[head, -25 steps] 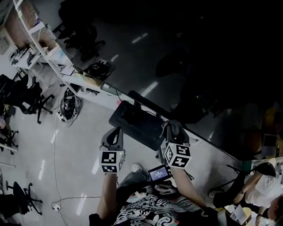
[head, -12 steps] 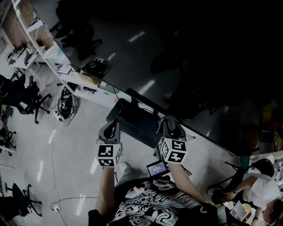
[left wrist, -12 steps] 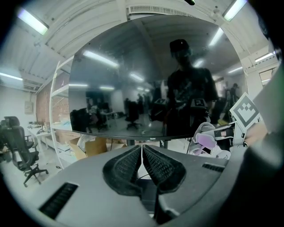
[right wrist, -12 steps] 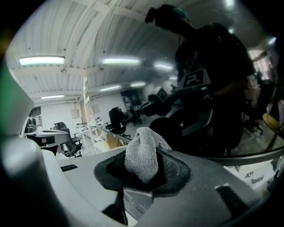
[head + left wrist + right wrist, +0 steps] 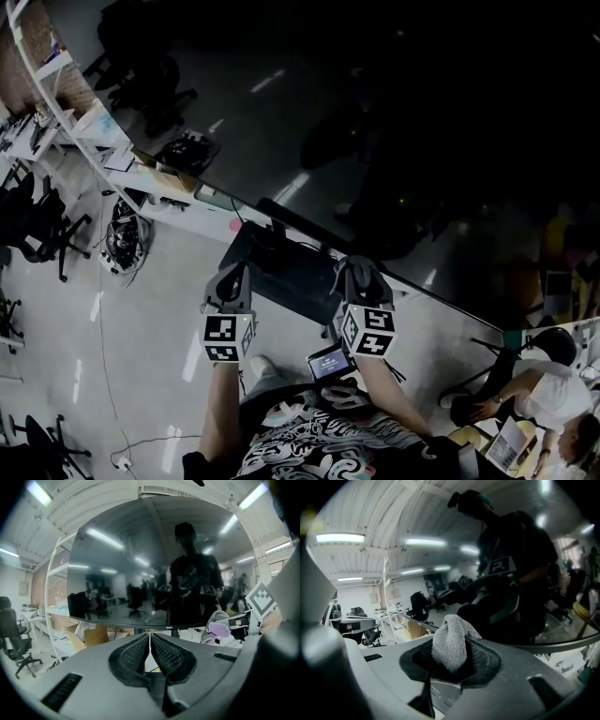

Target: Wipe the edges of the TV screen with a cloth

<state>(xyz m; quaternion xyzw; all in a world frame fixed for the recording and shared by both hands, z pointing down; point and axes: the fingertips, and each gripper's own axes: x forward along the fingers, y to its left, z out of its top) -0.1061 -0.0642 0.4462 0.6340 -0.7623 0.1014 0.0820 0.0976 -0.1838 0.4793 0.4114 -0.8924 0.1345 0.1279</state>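
The big dark TV screen fills the upper right of the head view, its lower edge running diagonally down to the right. My right gripper sits just below that edge, shut on a bunched grey cloth that sticks up between its jaws. In the right gripper view the glossy screen is close and mirrors a person. My left gripper hangs to the left, over the black TV base. Its jaws are shut with nothing between them, pointing at the screen's bottom bezel.
White shelving stands at the left behind the TV, with a cardboard box under it. Office chairs and a cable bundle are on the floor. A seated person is at the lower right. A small lit device hangs near my body.
The head view has drifted, so the TV and both grippers sit slightly further left. Both grippers hold the same spot under the TV's lower edge; the cloth stays clamped.
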